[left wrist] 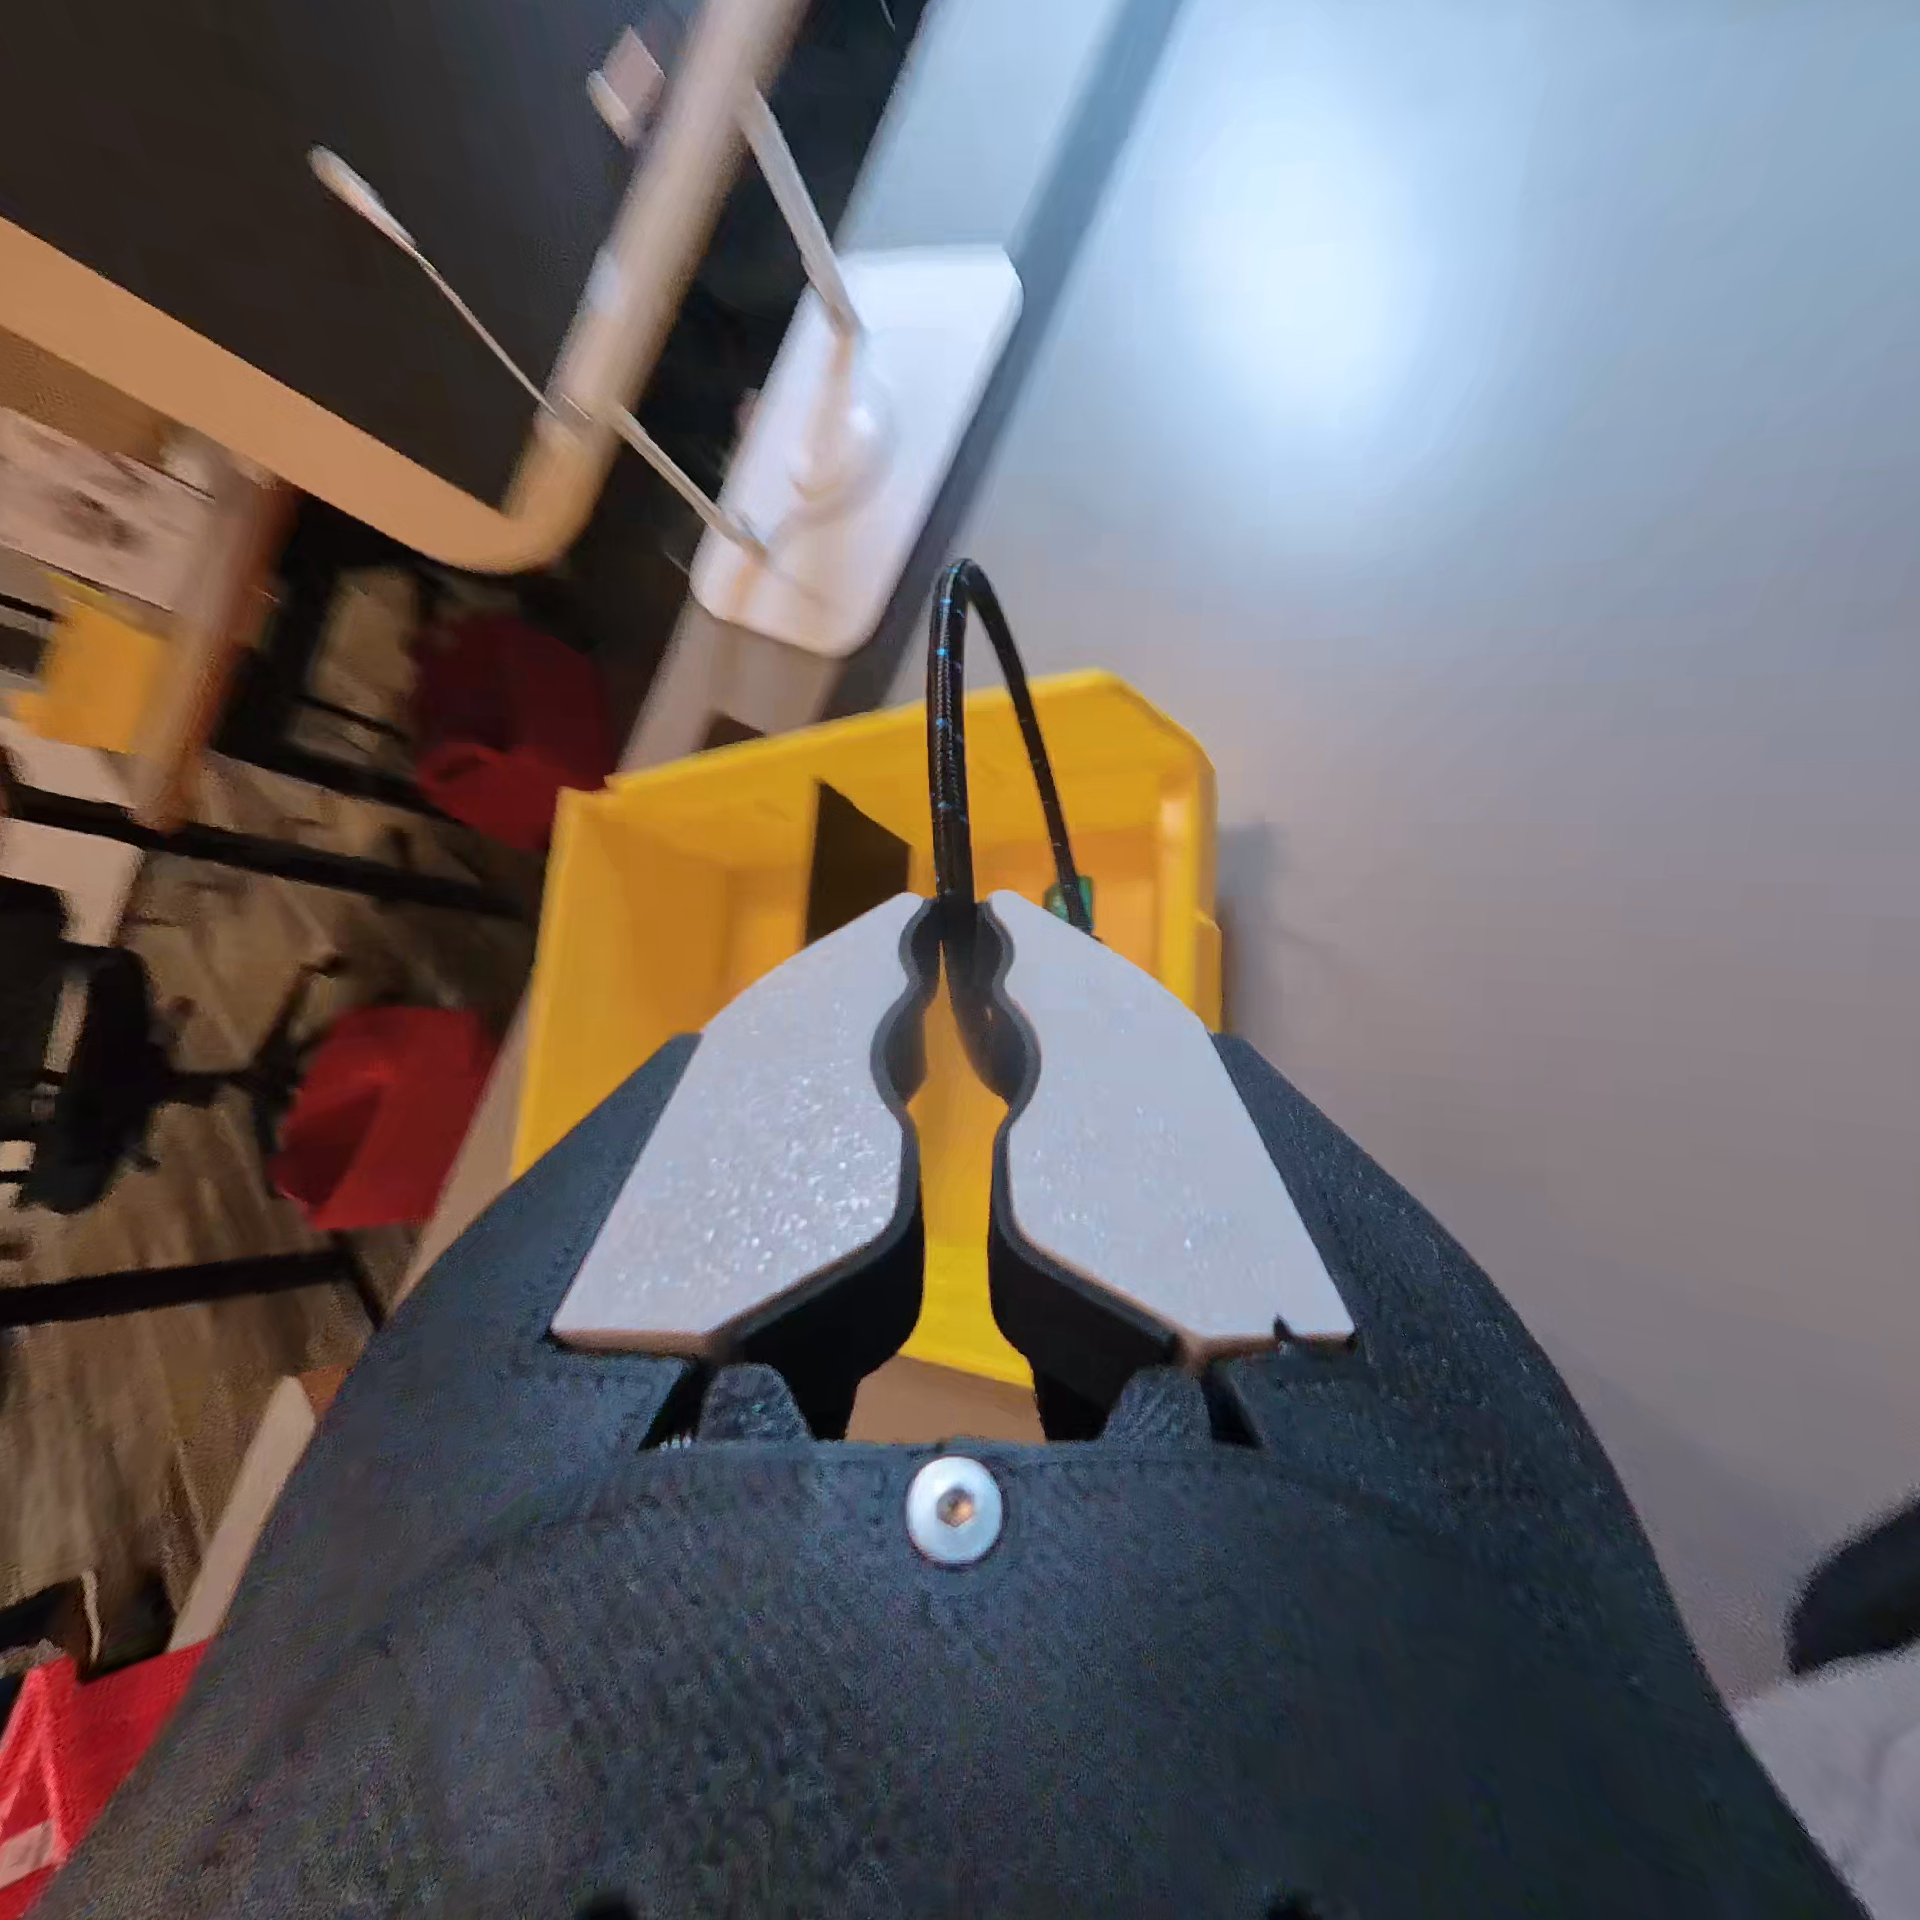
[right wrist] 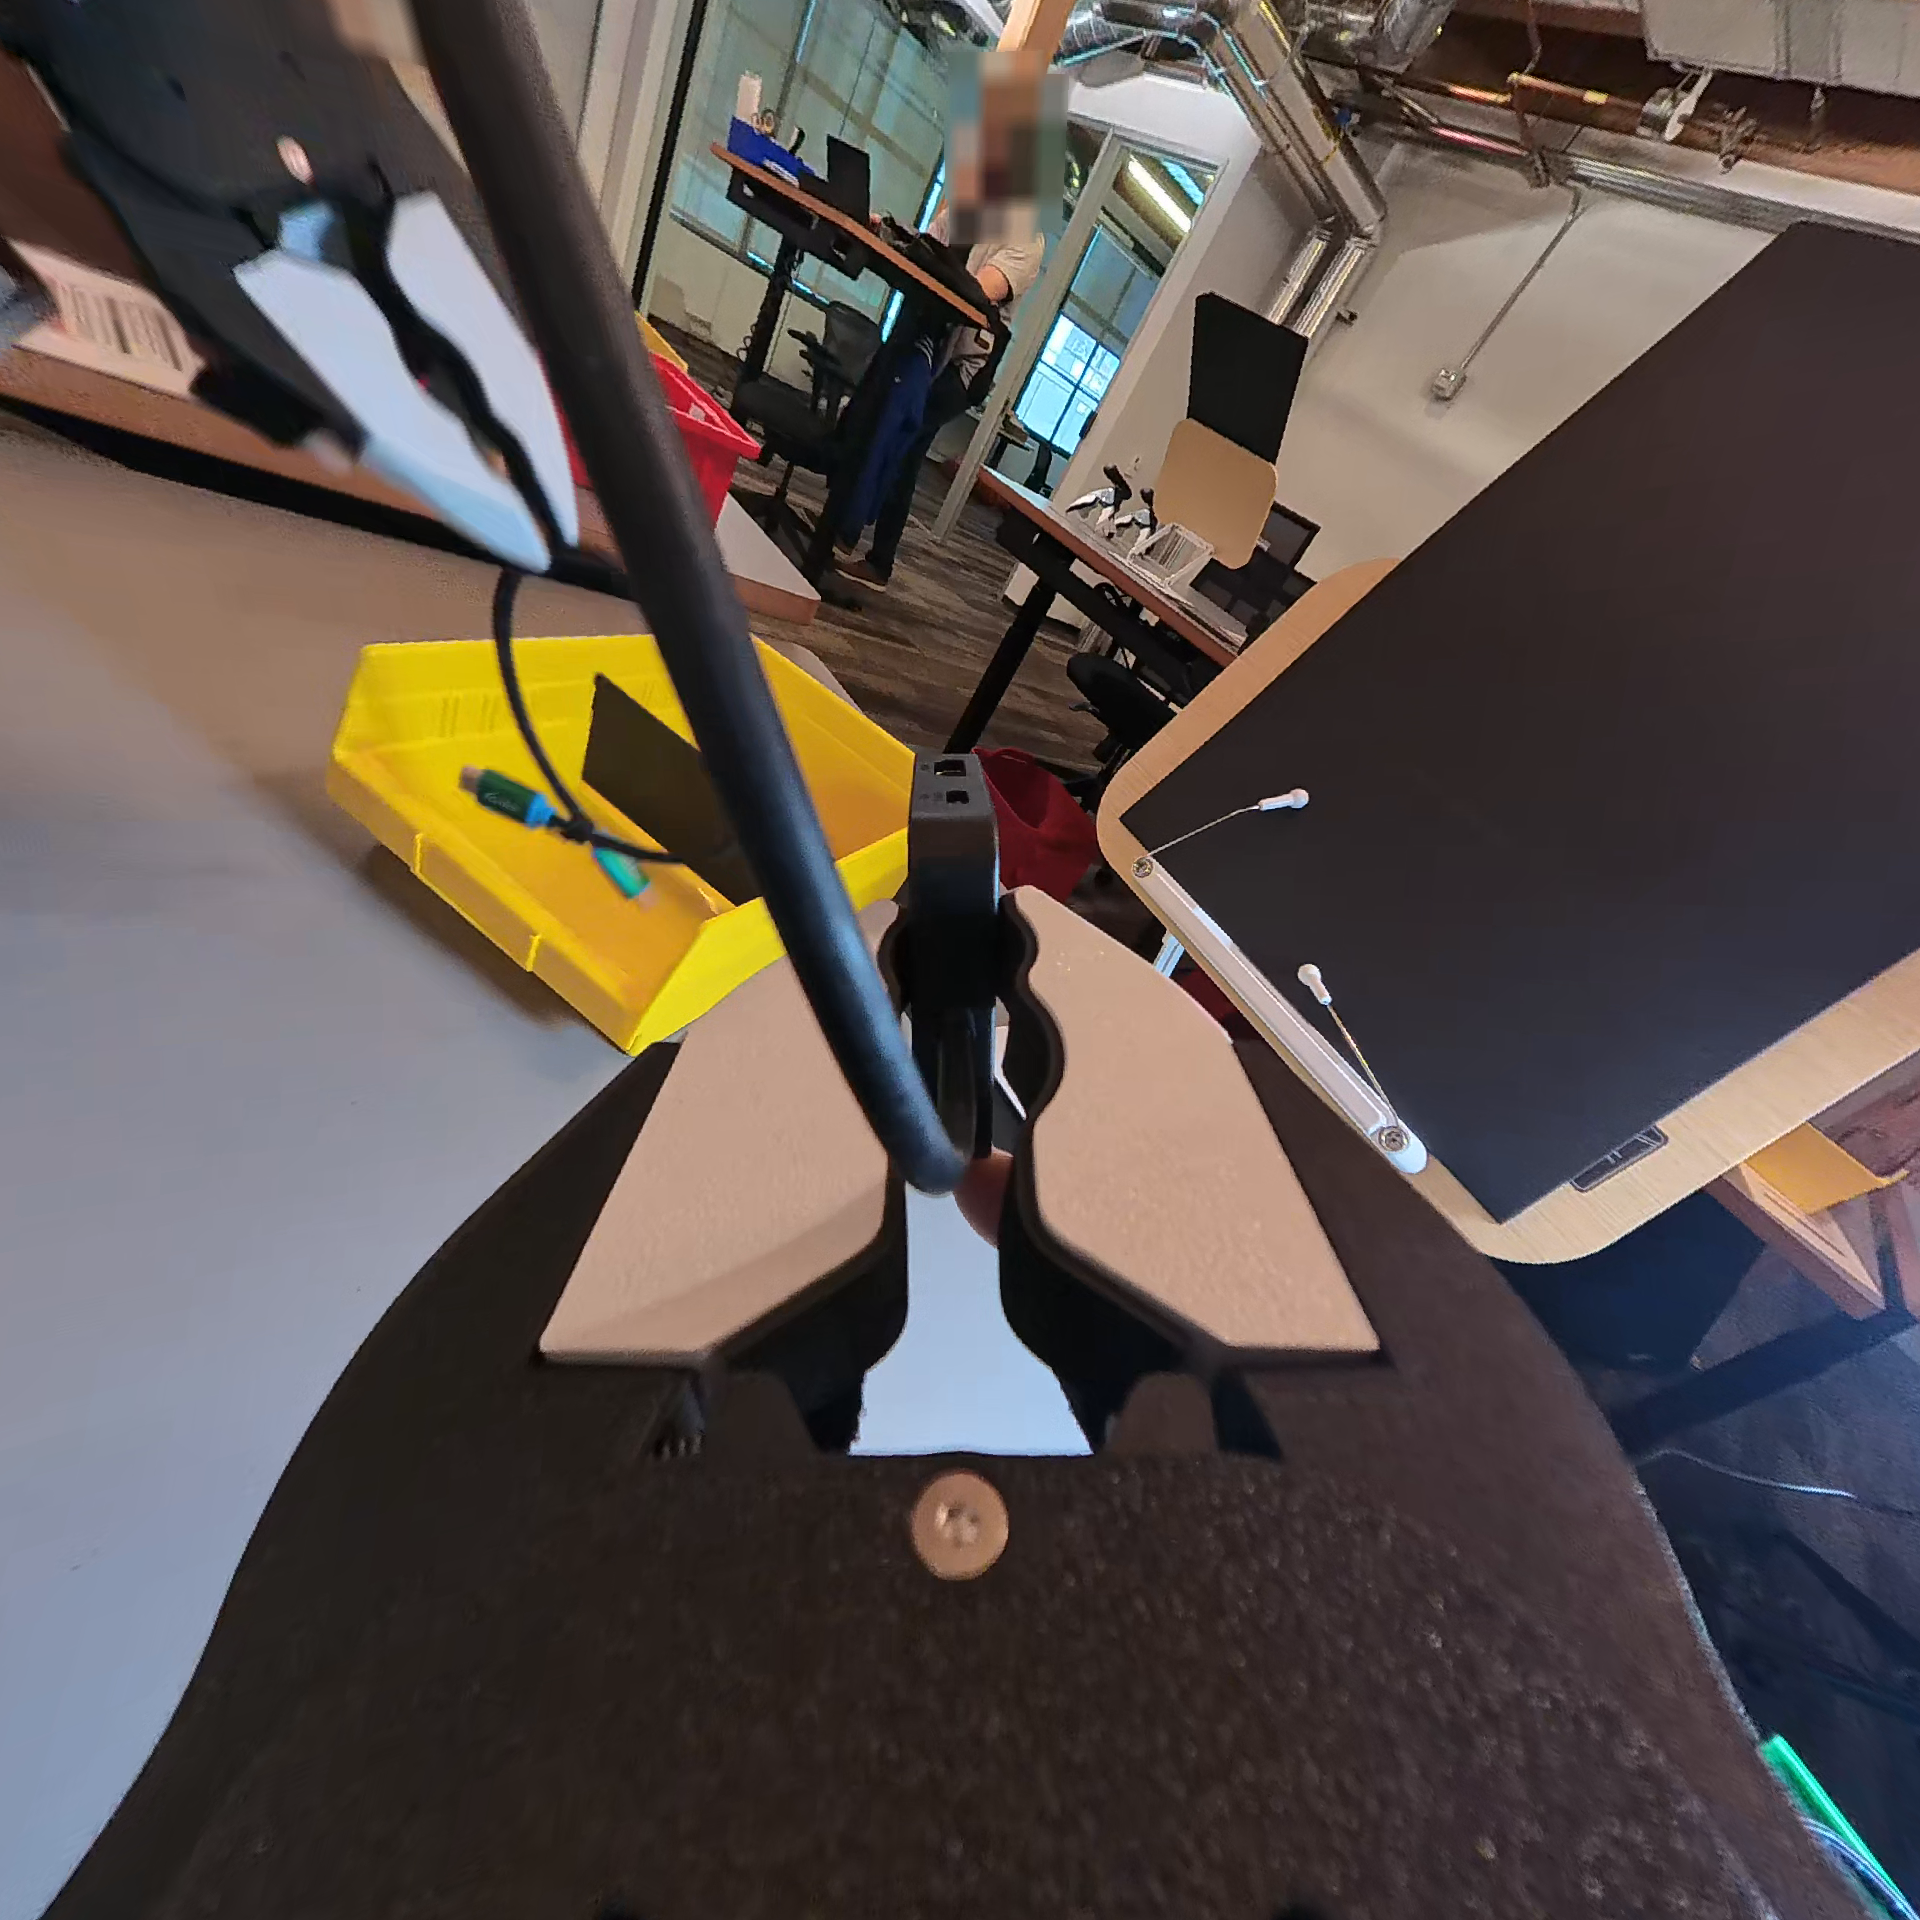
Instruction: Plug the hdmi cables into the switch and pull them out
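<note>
My right gripper (right wrist: 956, 925) is shut on a small black switch box (right wrist: 951, 831), held upright with two ports showing on its far end. A thick black cable (right wrist: 665, 499) curves down from the top left to the switch's near end between my fingers. My left gripper (left wrist: 954, 914) is shut on a thin black braided HDMI cable (left wrist: 951, 748). That cable arches up and drops into the yellow bin (left wrist: 665, 914). In the right wrist view the left gripper (right wrist: 540, 540) hangs at upper left, and the thin cable (right wrist: 509, 686) falls to green-and-blue connectors (right wrist: 504, 798) in the bin.
The yellow bin (right wrist: 582, 935) sits on a grey table (right wrist: 208, 1039) and holds a black divider card (right wrist: 644, 779). A dark-topped table (right wrist: 1558, 831) fills the right. Red bins (right wrist: 707, 436), office desks and a person stand behind. Spacing between my two grippers at the tips: around 25 cm.
</note>
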The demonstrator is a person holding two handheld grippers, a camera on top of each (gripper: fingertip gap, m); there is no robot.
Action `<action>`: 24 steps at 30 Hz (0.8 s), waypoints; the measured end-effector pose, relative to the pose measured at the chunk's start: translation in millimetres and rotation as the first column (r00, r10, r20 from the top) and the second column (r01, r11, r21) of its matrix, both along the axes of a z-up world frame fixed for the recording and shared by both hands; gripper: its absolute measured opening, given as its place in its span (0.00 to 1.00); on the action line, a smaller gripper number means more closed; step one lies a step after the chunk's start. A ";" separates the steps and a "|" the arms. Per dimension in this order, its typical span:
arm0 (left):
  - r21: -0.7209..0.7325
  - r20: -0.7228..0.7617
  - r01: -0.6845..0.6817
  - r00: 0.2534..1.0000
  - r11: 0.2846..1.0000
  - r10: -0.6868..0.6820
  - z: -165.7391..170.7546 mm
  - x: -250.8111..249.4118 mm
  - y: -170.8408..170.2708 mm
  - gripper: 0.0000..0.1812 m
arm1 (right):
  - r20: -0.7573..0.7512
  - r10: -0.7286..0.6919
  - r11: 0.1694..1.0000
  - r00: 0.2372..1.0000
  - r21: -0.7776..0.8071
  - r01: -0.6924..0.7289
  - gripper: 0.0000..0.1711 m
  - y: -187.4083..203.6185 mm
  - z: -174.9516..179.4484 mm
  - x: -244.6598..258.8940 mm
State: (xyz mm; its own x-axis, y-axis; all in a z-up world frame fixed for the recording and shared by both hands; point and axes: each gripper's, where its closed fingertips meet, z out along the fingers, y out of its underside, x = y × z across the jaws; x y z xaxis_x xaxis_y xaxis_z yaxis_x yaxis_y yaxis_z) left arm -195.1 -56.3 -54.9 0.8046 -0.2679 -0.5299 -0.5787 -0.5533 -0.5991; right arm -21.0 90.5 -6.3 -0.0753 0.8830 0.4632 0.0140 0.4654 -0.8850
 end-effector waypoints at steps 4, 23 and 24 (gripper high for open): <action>0.371 0.029 0.064 0.996 0.926 -0.081 72.8 23.9 4.9 0.04 | -0.010 0.031 0.999 0.999 -0.019 -0.031 0.09 -3.1 0.7 0.6; 0.376 0.827 0.153 0.389 0.914 -0.406 2.7 116.8 112.2 0.03 | -0.167 0.240 0.941 0.956 -0.203 -0.272 0.09 -14.6 26.8 23.5; 0.294 0.879 0.123 0.355 0.948 -0.318 -23.7 111.8 124.8 0.04 | -0.166 0.235 0.943 0.958 -0.202 -0.266 0.09 -12.9 27.2 24.4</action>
State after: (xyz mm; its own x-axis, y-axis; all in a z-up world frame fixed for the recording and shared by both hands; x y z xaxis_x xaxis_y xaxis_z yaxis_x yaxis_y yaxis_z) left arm -83.3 68.5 -78.6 0.7438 -0.5120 0.4296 0.2817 -0.3427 -0.8962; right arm 3.4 77.6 21.0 -0.2563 0.9247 0.2814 -0.2069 0.2319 -0.9505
